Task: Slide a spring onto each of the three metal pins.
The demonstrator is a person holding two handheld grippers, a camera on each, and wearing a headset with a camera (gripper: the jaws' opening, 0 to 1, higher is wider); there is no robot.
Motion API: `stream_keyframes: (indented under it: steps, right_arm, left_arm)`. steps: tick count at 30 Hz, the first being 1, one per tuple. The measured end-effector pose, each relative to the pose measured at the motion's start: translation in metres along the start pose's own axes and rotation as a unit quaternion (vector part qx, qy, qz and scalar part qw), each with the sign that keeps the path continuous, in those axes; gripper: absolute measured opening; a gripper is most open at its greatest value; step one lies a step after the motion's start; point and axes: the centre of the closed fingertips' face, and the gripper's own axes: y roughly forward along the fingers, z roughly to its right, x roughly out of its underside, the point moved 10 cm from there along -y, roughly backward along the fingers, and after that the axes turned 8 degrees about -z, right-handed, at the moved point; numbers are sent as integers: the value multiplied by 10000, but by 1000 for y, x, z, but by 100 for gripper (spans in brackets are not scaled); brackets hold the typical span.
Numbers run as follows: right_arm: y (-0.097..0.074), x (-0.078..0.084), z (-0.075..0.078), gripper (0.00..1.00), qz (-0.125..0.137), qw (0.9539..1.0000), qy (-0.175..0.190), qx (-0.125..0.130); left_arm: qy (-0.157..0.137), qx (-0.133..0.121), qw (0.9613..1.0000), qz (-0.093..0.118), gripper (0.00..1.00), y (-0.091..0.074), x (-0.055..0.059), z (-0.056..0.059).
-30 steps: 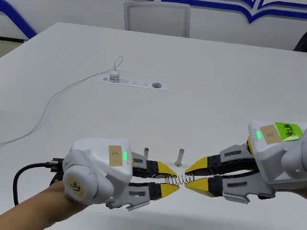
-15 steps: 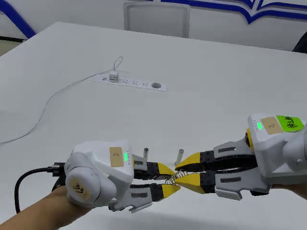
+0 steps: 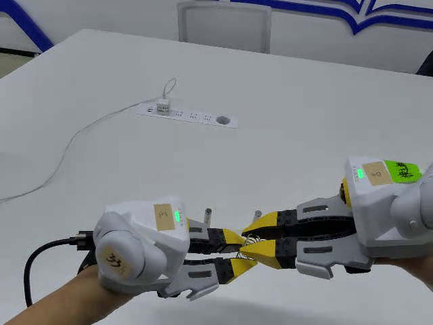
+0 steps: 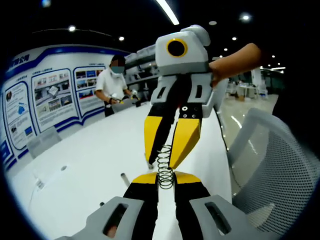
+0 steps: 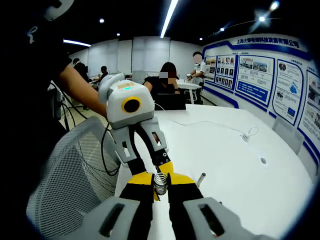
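A small coil spring (image 3: 249, 239) hangs above the white table (image 3: 298, 122) between both grippers. My left gripper (image 3: 241, 255) is shut on one end of it, seen in the left gripper view as the spring (image 4: 165, 170) rising from my left gripper (image 4: 165, 179). My right gripper (image 3: 246, 238) meets it tip to tip and is shut on the other end; the spring (image 5: 160, 183) sits end-on in my right gripper (image 5: 160, 181). Two metal pins (image 3: 208, 216) (image 3: 256, 215) stand upright on the table just behind the tips. One pin (image 5: 200, 179) shows beside the right jaws.
A white power strip (image 3: 186, 116) with a plugged adapter and a cable (image 3: 74, 142) lies mid-table. A mesh chair (image 3: 223, 24) stands at the far edge. People stand and sit in the background of the gripper views.
My right gripper has moved left toward the left gripper, so the tips now meet and the spring's visible length between them has shrunk. The left gripper has barely moved.
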Motion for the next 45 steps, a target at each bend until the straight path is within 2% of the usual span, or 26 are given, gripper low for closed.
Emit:
stream_keyframes:
  steps: [4, 6, 8, 15, 19, 21, 24, 29, 34, 40, 45]
  right_arm:
    - [1, 0, 2, 11, -28, 10000, 2, 39]
    - [1, 0, 2, 11, -31, 10000, -3, 51]
    - [0, -1, 3, 11, -5, 10000, 13, 54]
    - [-3, 0, 8, 11, 5, 9999, 60, 162]
    - [-4, 3, 13, 11, -23, 9996, 99, 252]
    - [-5, 4, 15, 11, -47, 9996, 103, 270]
    - [-7, 6, 17, 11, -94, 9994, 123, 307]
    - [-8, 12, 24, 11, -145, 9987, 216, 432]
    - [-9, 15, 33, 11, -241, 9976, 259, 594]
    - [-9, 21, 48, 11, -413, 9946, 304, 900]
    - [-9, 27, 61, 11, -432, 9919, 415, 1118]
  left_arm:
    - [-61, -36, 9999, 79, 13, -1, -1, -1]
    - [-156, -27, 9998, 149, 17, -2, -1, -1]
    - [-159, -83, 9998, 129, 23, -2, -1, -2]
    - [-290, -128, 9995, 76, 31, -7, 6, -3]
    - [-635, 36, 9979, 154, 38, -11, 13, -1]
    - [-630, -9, 9980, 106, 43, -13, 17, -1]
    - [-678, -40, 9977, 79, 45, -18, 21, -2]
    - [-879, -172, 9958, 189, 52, -26, 27, -7]
    - [-1002, -359, 9943, 60, 56, -34, 38, -12]
    - [-1266, -598, 9900, 158, 65, -47, 47, -17]
    - [-1412, -764, 9870, 121, 73, -55, 55, -20]
